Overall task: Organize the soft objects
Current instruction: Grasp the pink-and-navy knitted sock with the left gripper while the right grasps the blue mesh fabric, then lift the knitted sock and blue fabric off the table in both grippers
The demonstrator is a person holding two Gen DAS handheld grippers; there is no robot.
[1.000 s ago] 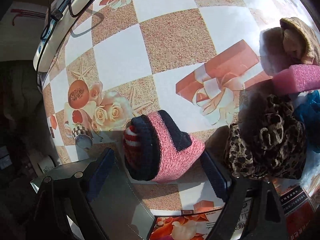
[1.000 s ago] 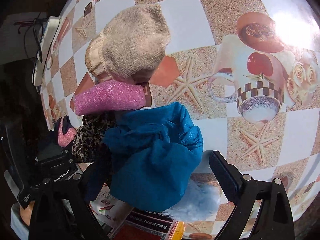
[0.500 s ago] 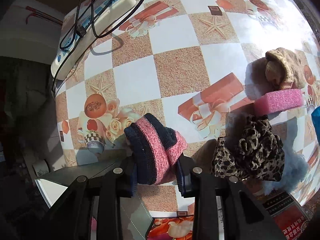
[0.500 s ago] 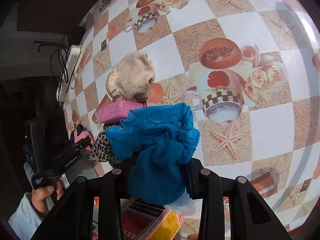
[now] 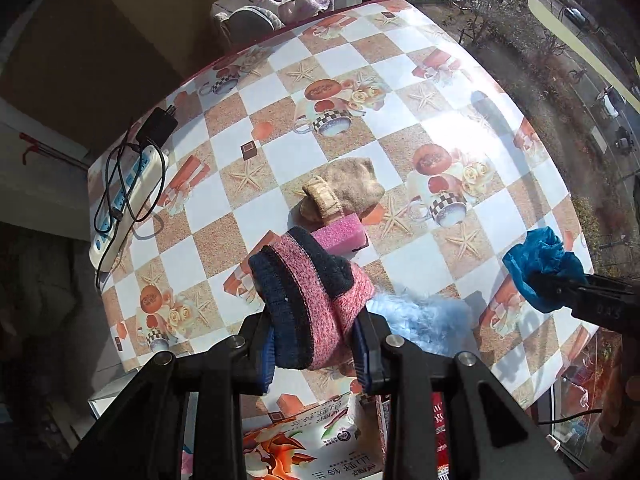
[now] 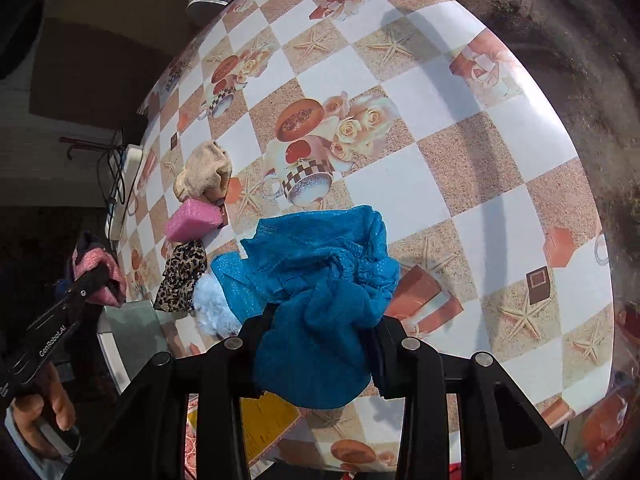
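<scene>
My left gripper (image 5: 316,354) is shut on a pink and navy knitted sock (image 5: 310,292), held well above the table. My right gripper (image 6: 320,354) is shut on a crumpled blue cloth (image 6: 320,292), also lifted; it shows at the right of the left wrist view (image 5: 540,264). On the table lie a beige sock (image 5: 344,192), a pink sponge (image 5: 344,234), a light blue fluffy piece (image 5: 420,316) and a leopard-print cloth (image 6: 182,276).
The checked tablecloth (image 5: 400,120) covers the table. A white power strip (image 5: 128,196) with black cables lies at its left edge. Printed packets (image 5: 320,440) lie at the near edge. A window is on the right.
Both grippers closed on their cloths and rose high above the table. The sock and the blue cloth left the surface with them.
</scene>
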